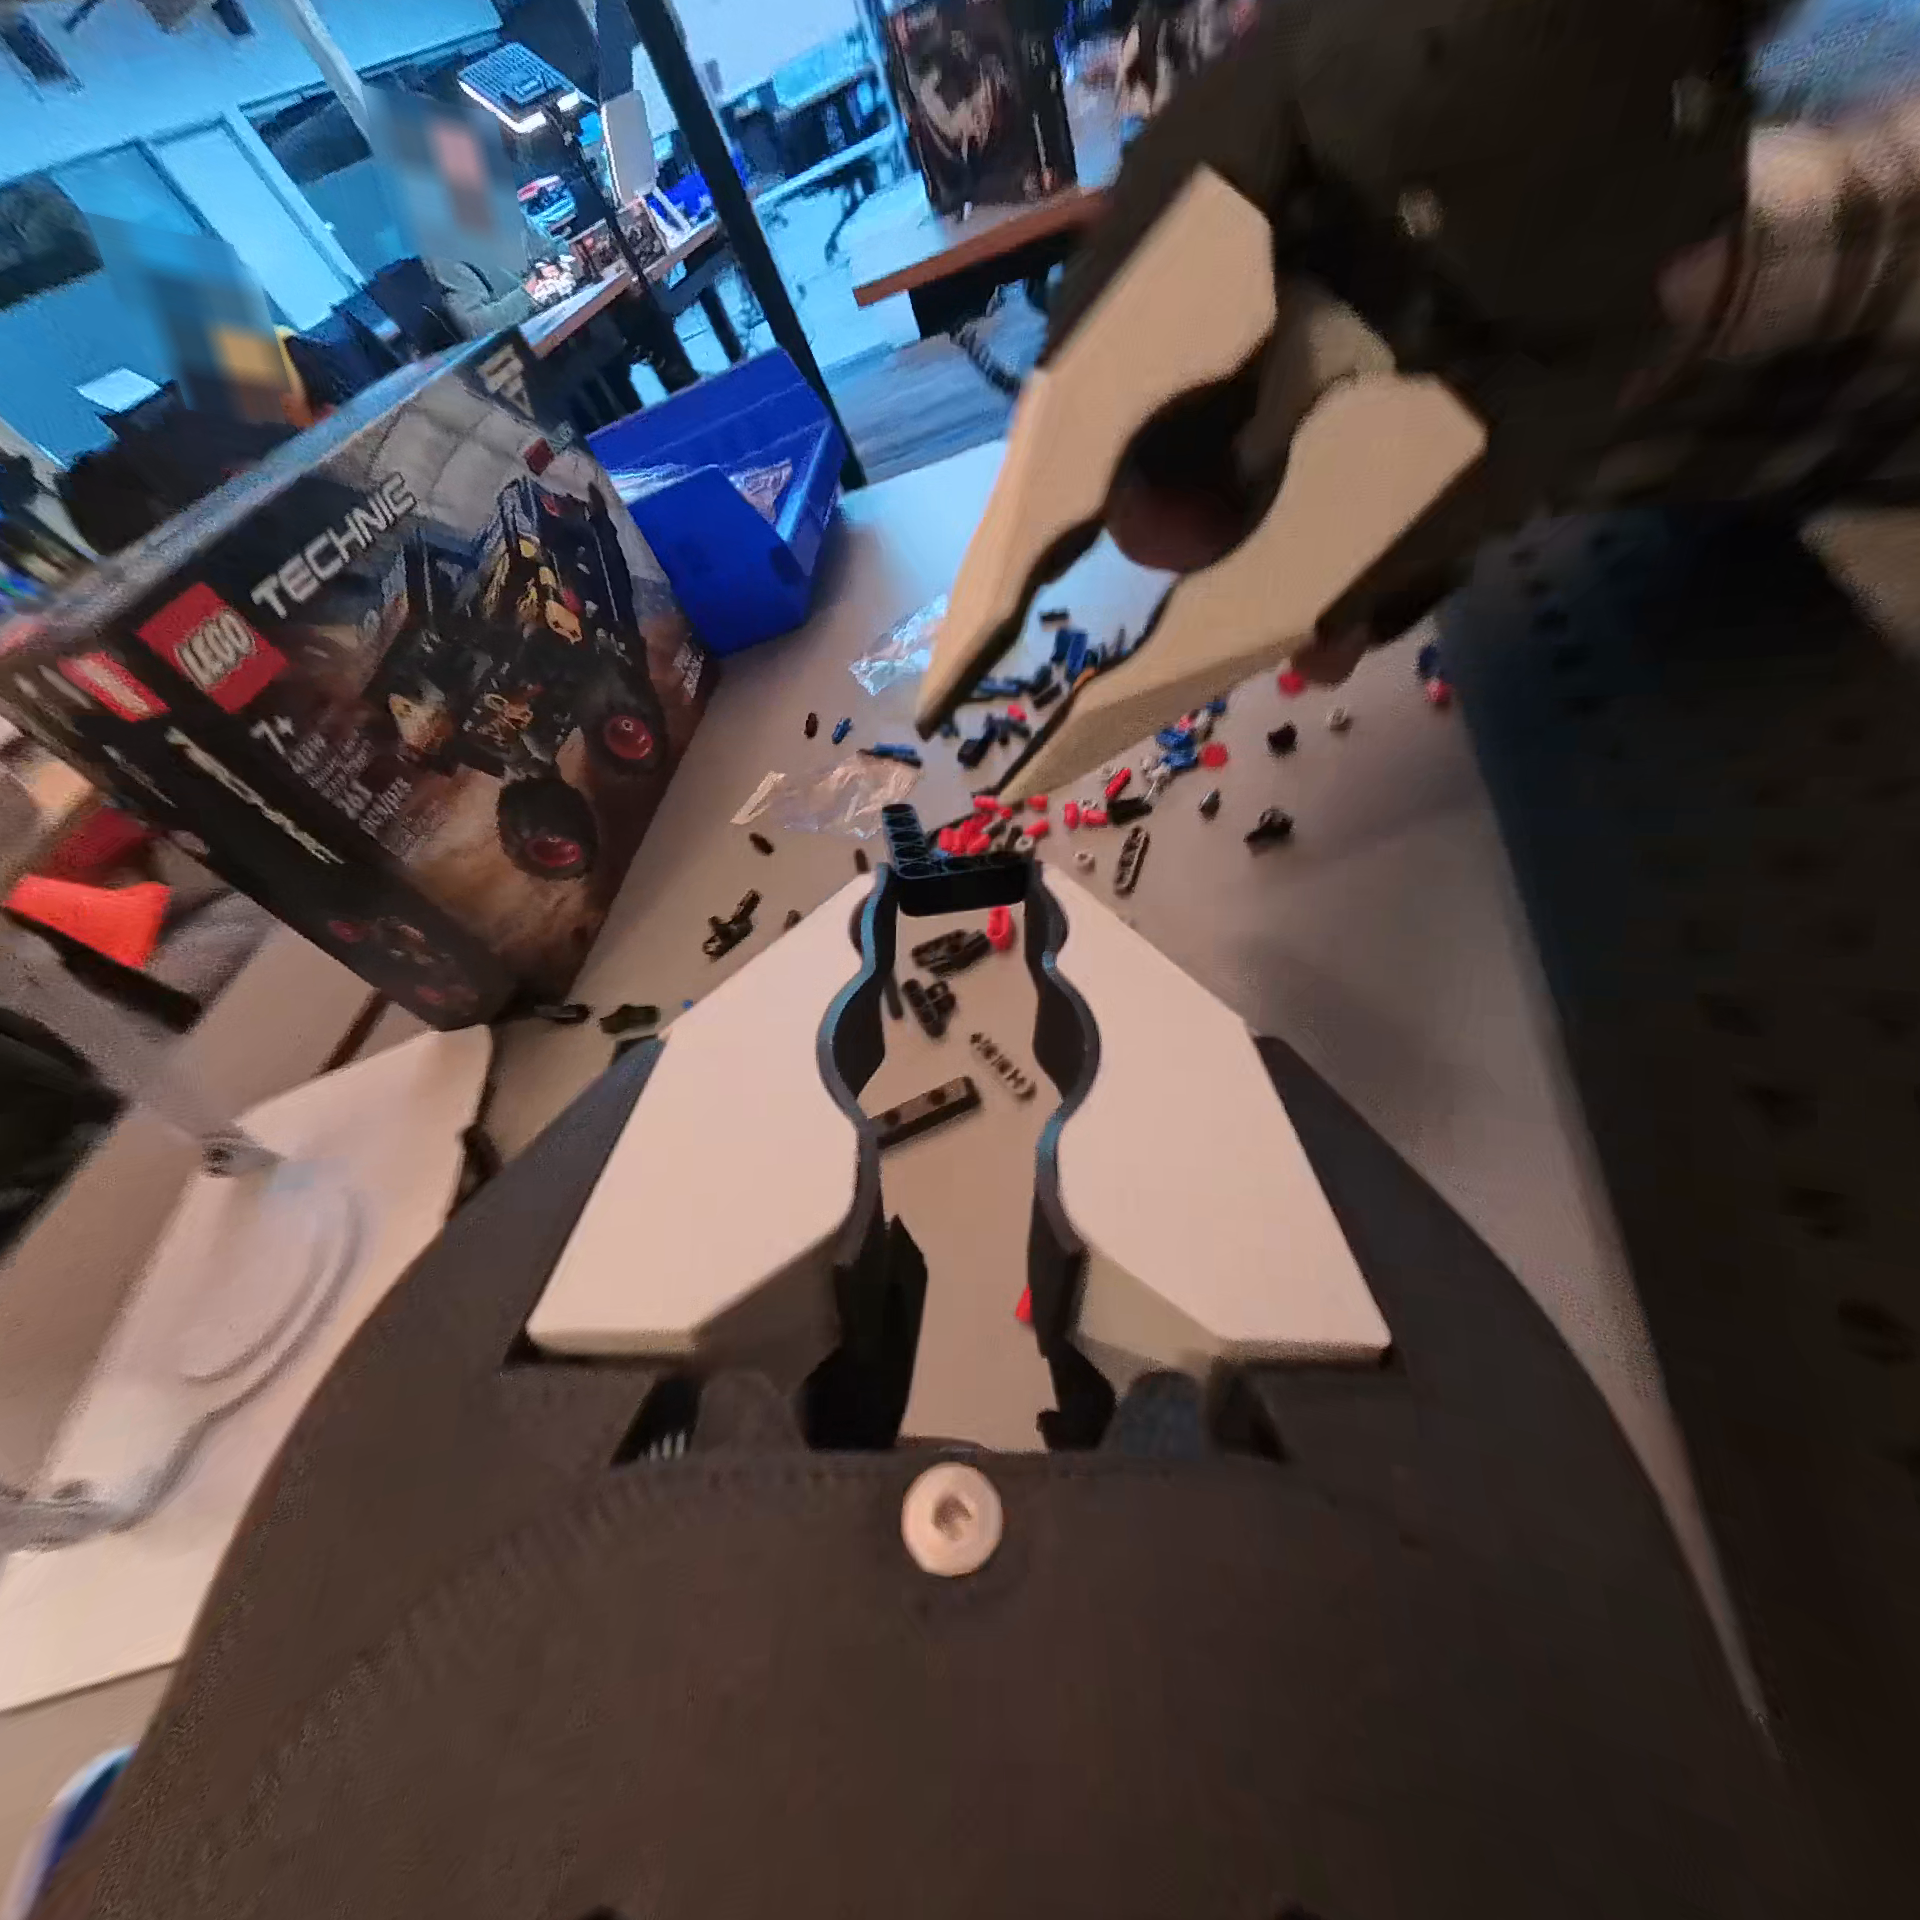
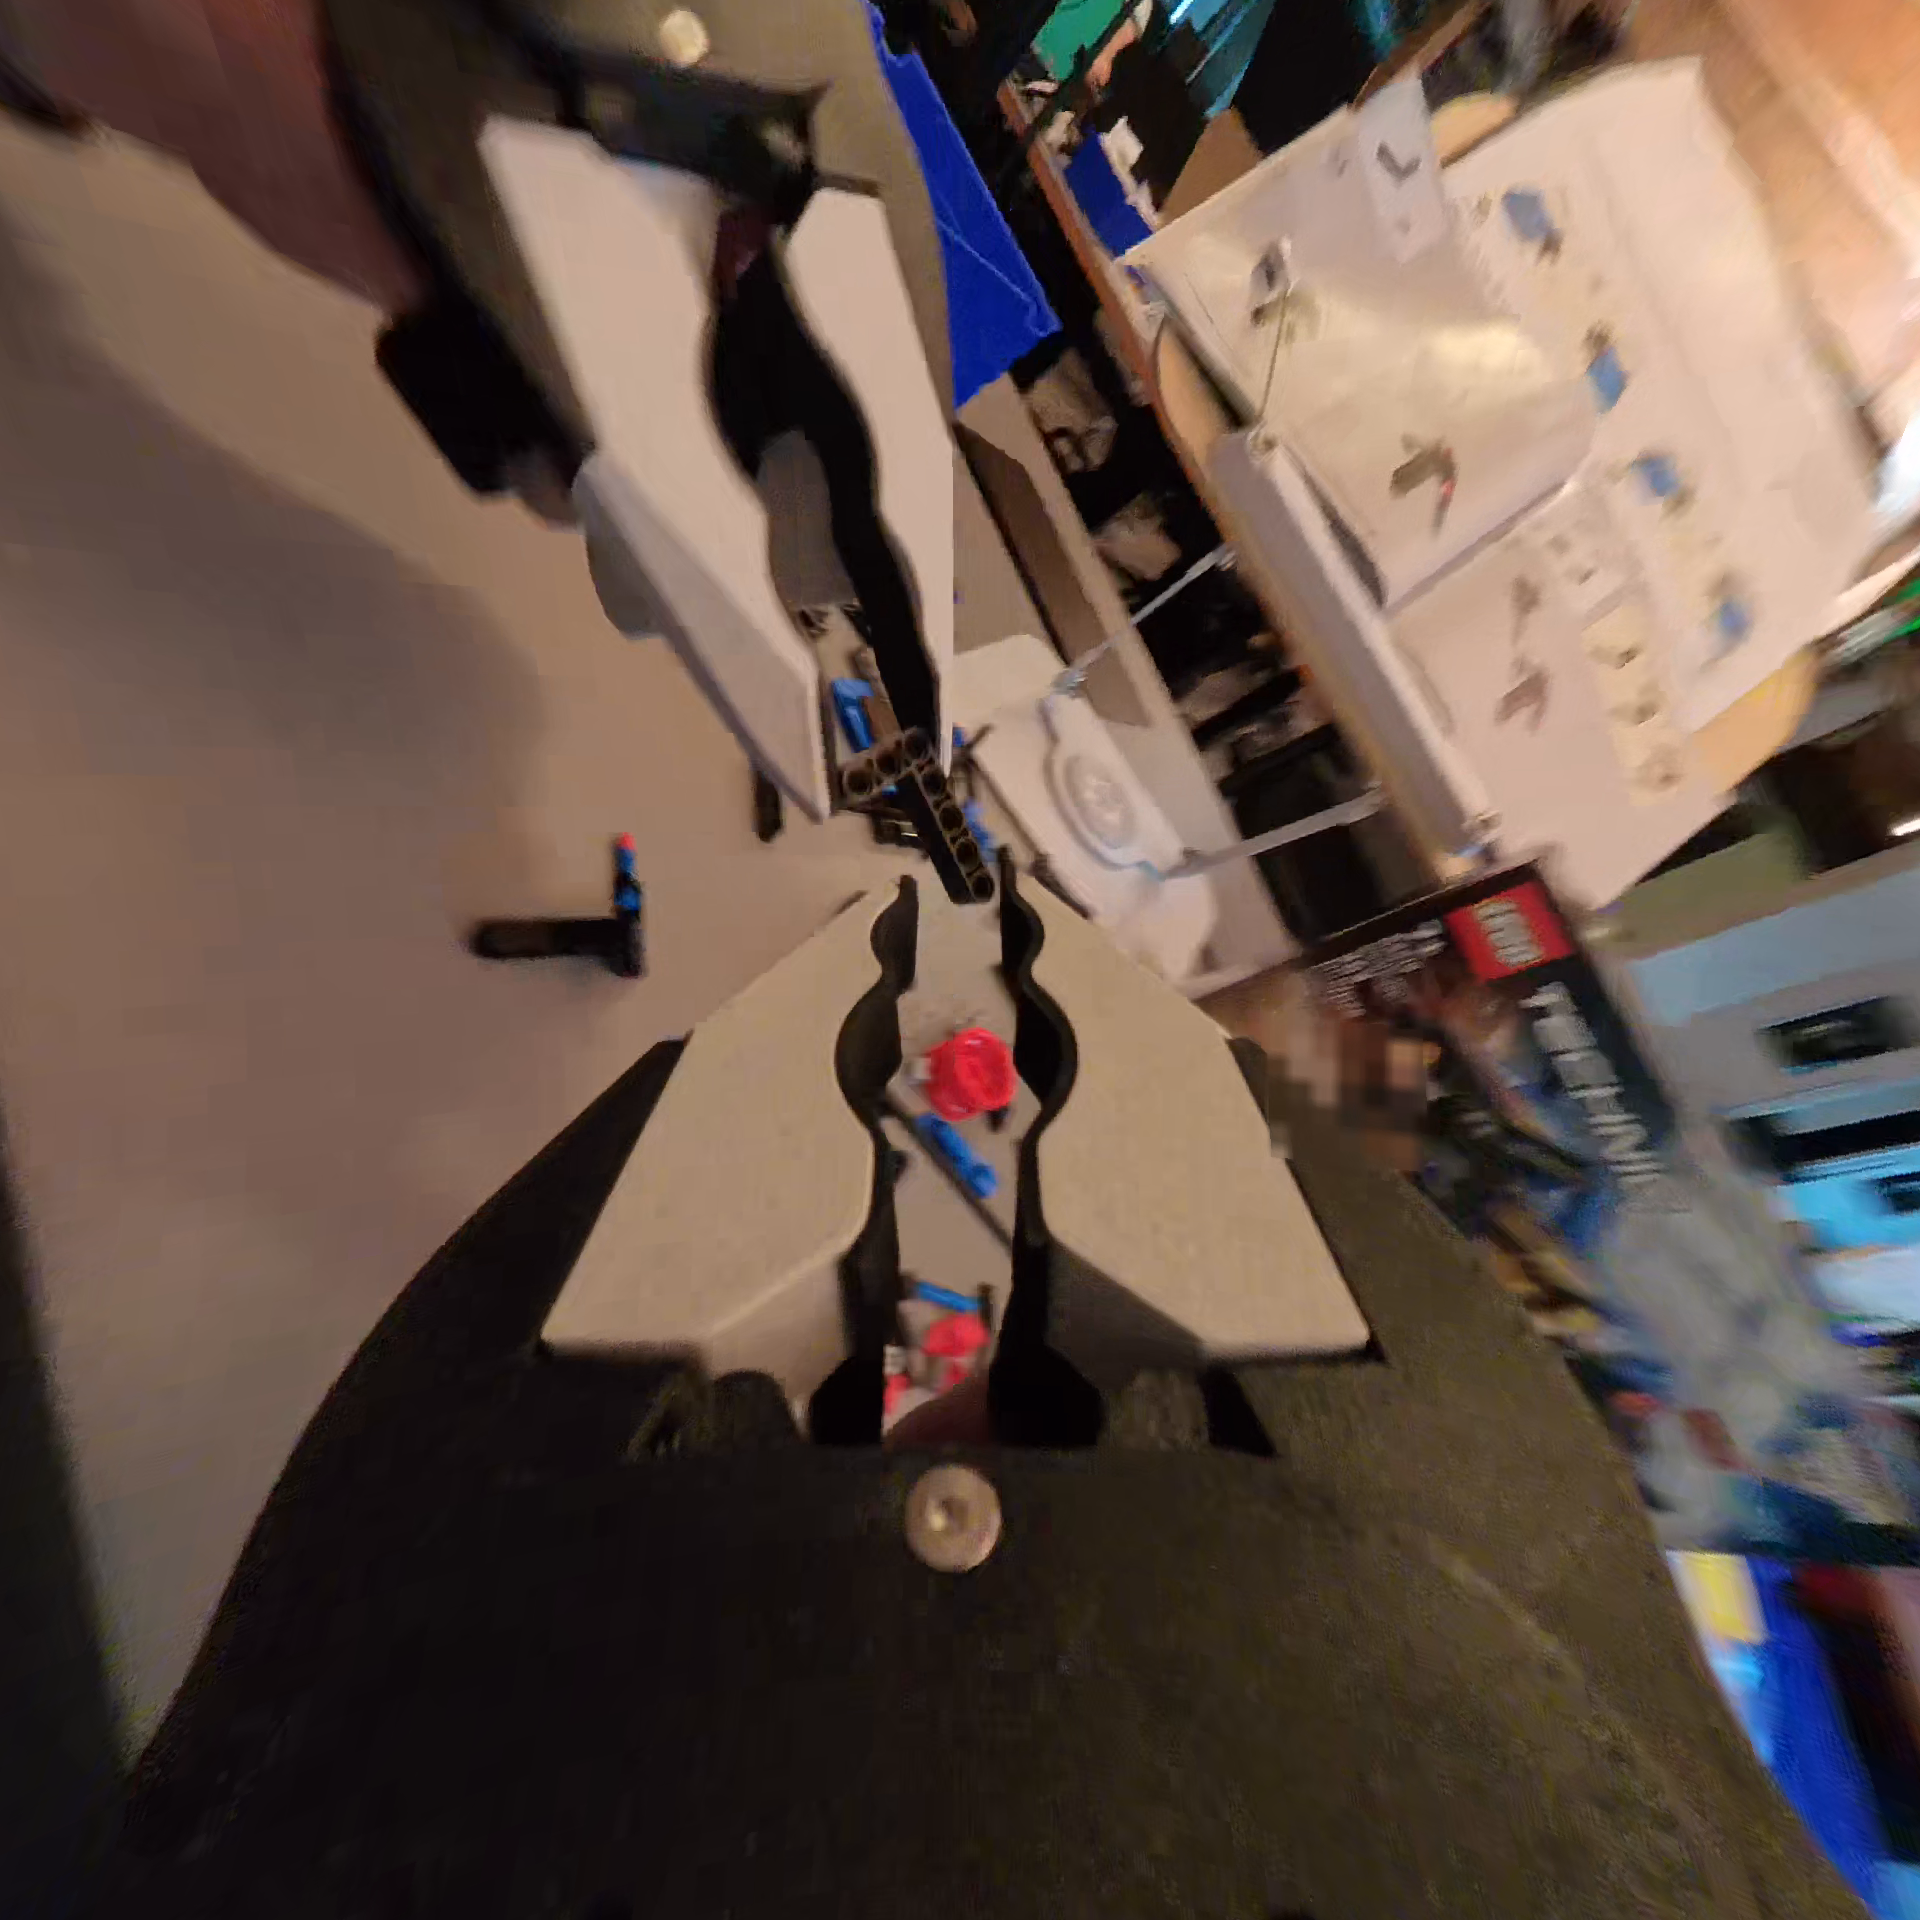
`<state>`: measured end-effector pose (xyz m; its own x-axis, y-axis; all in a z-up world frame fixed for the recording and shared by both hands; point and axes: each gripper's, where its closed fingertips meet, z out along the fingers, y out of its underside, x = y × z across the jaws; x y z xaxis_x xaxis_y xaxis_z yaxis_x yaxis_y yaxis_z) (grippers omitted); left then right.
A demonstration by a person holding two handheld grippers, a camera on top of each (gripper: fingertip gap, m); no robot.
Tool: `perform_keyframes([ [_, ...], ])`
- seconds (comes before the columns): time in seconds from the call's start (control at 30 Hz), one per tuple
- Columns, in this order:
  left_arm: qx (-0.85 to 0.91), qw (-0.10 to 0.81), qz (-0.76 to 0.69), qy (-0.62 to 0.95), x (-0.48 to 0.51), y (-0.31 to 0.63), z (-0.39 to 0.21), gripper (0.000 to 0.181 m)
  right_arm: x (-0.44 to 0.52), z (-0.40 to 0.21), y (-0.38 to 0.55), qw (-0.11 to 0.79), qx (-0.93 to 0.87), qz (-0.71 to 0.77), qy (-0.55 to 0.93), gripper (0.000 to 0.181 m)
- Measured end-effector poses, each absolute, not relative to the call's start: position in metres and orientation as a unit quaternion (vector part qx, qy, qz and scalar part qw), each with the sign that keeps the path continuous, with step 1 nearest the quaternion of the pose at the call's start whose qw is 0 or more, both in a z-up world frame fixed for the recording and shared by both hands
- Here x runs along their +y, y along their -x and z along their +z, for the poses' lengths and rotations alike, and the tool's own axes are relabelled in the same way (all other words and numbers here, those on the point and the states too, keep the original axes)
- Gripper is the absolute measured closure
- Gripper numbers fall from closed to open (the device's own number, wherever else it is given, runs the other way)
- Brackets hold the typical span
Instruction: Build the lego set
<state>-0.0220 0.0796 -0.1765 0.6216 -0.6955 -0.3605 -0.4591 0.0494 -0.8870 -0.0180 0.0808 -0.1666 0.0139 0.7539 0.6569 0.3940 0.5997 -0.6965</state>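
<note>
Writing covers the dark set box (image 1: 353, 707) left of your left gripper (image 1: 958, 883), which clamps a black L-shaped beam (image 1: 951, 868) at its tips; your right gripper (image 2: 956, 899) hangs unclenched (tips near the beam (image 2: 925, 805)).

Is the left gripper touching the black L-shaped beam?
Touching. The left wrist view shows the left gripper pinching the black L-shaped beam between both fingertips.
</note>
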Motion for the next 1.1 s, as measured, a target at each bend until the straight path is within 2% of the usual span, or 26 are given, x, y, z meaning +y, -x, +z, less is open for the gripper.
perform_keyframes([
  [0.1,0.479,0.581,-0.012,0.658,0.079,0.014,-0.184,0.16,0.08,-0.164,0.015,0.546,-0.657,0.233,0.466,0.168],
  [0.2,0.514,0.57,0.029,0.641,0.076,0.006,-0.19,0.16,0.077,-0.167,0.014,0.537,-0.663,0.237,0.464,0.168],
  [0.4,0.515,0.572,0.04,0.637,0.077,0.013,-0.186,0.159,0.081,-0.18,0.016,0.514,-0.689,0.202,0.468,0.167],
  [0.8,0.485,0.576,0.002,0.658,0.078,0.036,-0.182,0.16,0.098,-0.175,0.025,0.507,-0.63,0.295,0.509,0.166],
  [0.87,0.483,0.571,-0.009,0.664,0.079,0.036,-0.185,0.16,0.094,-0.174,0.025,0.525,-0.64,0.281,0.485,0.165],
  [1.0,0.447,0.574,-0.083,0.681,0.076,0.03,-0.179,0.16,0.089,-0.176,0.026,0.589,-0.684,0.161,0.399,0.165],
  [1.1,0.396,0.567,-0.182,0.698,0.073,0.026,-0.172,0.16,0.079,-0.171,0.031,0.633,-0.693,0.086,0.333,0.163],
])
